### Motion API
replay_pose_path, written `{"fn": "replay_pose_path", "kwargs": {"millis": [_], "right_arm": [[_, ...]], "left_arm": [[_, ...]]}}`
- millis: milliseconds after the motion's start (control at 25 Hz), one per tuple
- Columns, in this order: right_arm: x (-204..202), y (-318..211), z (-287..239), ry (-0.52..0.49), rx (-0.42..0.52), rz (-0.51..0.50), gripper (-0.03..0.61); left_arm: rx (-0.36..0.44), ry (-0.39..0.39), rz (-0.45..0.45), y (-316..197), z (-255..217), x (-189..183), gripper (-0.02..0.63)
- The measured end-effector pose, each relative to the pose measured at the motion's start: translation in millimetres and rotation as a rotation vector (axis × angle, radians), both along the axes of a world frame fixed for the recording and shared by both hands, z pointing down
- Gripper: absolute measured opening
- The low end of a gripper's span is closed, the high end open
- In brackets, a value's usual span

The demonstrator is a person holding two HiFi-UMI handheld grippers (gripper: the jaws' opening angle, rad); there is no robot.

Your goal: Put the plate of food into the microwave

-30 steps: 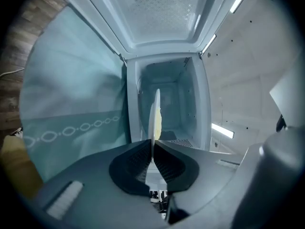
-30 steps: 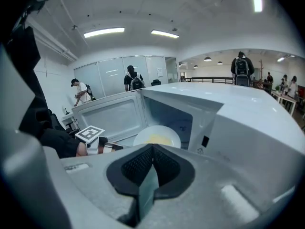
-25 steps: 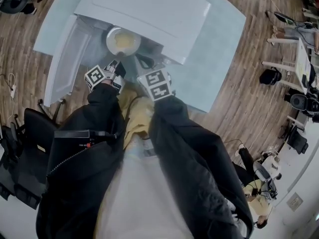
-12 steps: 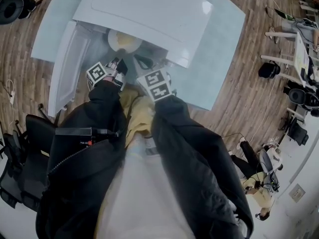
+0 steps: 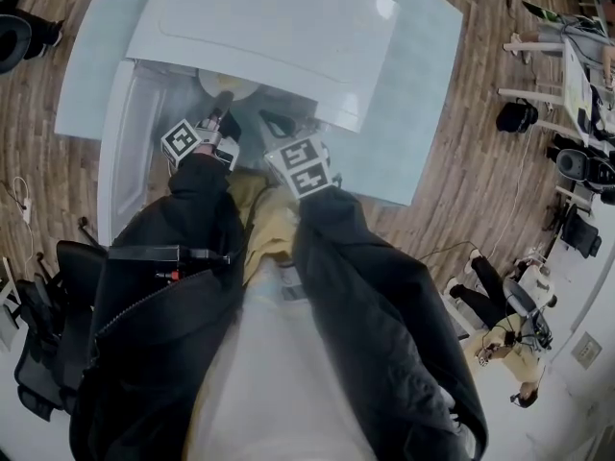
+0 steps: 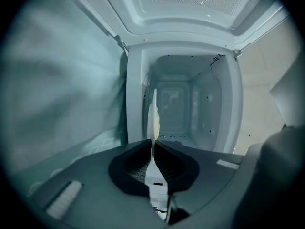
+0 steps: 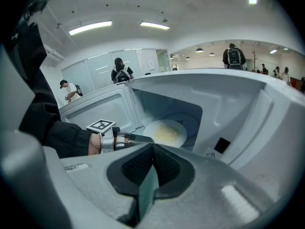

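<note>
A white plate of yellow food [image 5: 228,89] sits half under the top of the white microwave [image 5: 269,27], inside its cavity [image 6: 181,109]. My left gripper [image 5: 219,113] grips the plate's near rim. In the left gripper view the plate [image 6: 154,118] stands edge-on between the jaws, which are opening while the pads still touch it. The right gripper view shows the plate [image 7: 165,133] in the cavity with the left gripper [image 7: 138,138] on its rim. My right gripper [image 5: 274,123] hovers shut and empty before the microwave's front.
The microwave door [image 5: 125,152] hangs open to the left. The microwave stands on a glass table [image 5: 423,75] over wooden floor. A black office chair [image 5: 48,353] is at my left. People [image 7: 119,70] stand in the background.
My left gripper has pushed the plate forward into the microwave, so less of it shows under the top. The right gripper has stayed where it was.
</note>
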State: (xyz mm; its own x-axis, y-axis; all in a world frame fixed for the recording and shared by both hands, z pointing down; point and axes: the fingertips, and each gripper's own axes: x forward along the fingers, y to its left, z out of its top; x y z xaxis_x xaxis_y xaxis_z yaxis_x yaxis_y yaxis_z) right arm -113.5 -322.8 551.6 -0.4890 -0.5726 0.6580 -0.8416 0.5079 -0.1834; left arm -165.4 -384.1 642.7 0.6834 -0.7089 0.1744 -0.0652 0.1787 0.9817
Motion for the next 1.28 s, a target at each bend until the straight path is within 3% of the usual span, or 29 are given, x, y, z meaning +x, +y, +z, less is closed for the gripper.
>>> {"fn": "replay_pose_path", "kwargs": {"millis": [320, 560, 760, 920, 1160, 1280], "right_arm": [[5, 3, 1, -0.012, -0.01, 0.02, -0.002], [-1, 5, 0, -0.024, -0.01, -0.006, -0.002], [0, 18, -4, -0.04, -0.009, -0.03, -0.002], [4, 34, -7, -0.06, -0.006, -0.061, -0.002], [18, 66, -10, -0.087, 0.0, -0.091, -0.002], [29, 81, -13, -0.094, 0.015, -0.097, -0.002]], "left_arm": [[-0.003, -0.009, -0.014, -6, 2, -1, 0.032], [0.004, -0.019, -0.011, -3, 4, -2, 0.155], [0.01, -0.052, -0.017, 13, -2, -3, 0.169], [0.012, -0.104, -0.059, 32, -5, -6, 0.138], [0.043, -0.178, -0.11, 65, -19, -3, -0.005], [0.081, -0.202, -0.105, 78, -32, 7, -0.005]]}}
